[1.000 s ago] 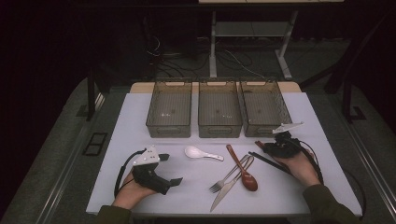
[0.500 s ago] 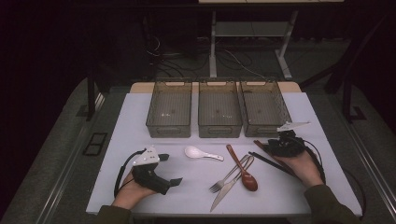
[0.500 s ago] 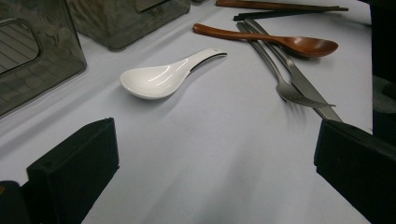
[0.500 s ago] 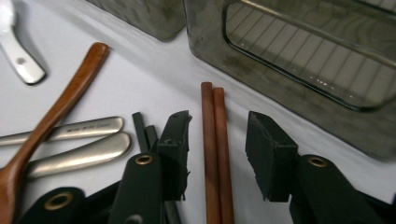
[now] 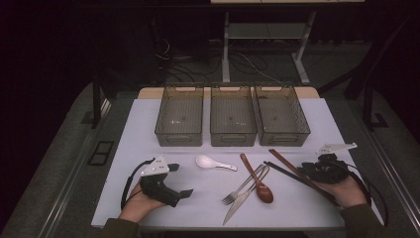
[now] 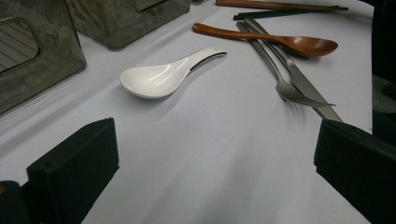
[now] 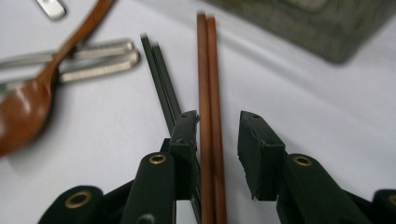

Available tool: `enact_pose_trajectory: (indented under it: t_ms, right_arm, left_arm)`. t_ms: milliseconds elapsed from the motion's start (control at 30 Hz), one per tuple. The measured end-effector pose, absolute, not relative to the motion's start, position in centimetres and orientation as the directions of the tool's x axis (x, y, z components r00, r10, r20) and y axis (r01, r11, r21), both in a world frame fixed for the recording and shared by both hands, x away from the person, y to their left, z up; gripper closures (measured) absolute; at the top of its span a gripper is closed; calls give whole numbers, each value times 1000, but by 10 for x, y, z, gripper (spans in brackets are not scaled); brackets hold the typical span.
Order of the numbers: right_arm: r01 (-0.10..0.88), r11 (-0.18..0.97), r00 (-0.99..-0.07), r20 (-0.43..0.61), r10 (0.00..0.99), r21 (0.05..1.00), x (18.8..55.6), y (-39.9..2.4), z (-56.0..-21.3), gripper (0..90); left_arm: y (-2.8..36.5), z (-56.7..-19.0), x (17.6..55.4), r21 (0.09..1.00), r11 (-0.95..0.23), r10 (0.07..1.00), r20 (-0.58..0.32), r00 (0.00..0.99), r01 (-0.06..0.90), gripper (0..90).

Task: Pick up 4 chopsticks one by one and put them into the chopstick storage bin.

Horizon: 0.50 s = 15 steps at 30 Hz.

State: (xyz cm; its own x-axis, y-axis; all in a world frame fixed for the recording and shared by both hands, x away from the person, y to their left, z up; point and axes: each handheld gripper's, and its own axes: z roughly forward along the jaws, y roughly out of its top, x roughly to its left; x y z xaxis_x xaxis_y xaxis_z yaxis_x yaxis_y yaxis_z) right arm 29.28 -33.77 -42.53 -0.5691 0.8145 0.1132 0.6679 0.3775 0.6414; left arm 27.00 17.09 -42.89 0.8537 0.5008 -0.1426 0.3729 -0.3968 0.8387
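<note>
High view, largest first: one white table point(image 5: 148, 124) carries three grey bins point(image 5: 233, 115) in a row at twelve o'clock. Two grippers rest near the front edge, the left gripper point(image 5: 184, 194) at seven o'clock and the right gripper point(image 5: 300, 170) at four o'clock. Between them lie one pair of brown chopsticks point(image 5: 289, 162), one pair of black chopsticks point(image 5: 277, 168), one knife point(image 5: 240, 206), one fork point(image 5: 242, 186), one wooden spoon point(image 5: 257, 179) and one white spoon point(image 5: 214, 163).

Left gripper view adds that its jaws stand wide apart, released, over bare table. Right gripper view adds that its jaws, which have just been closing, straddle the brown chopsticks without pressing them; one jaw sits over the black pair just beside.
</note>
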Motion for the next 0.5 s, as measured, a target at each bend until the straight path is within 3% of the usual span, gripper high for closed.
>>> enact_pose_trajectory:
  t_ms: [500]
  right_arm:
    - [698,406,-578,131,805,590,281,-346,-434,738]
  left_arm:
    - [170,-429,270,837,-402,501,-140,854,372,0]
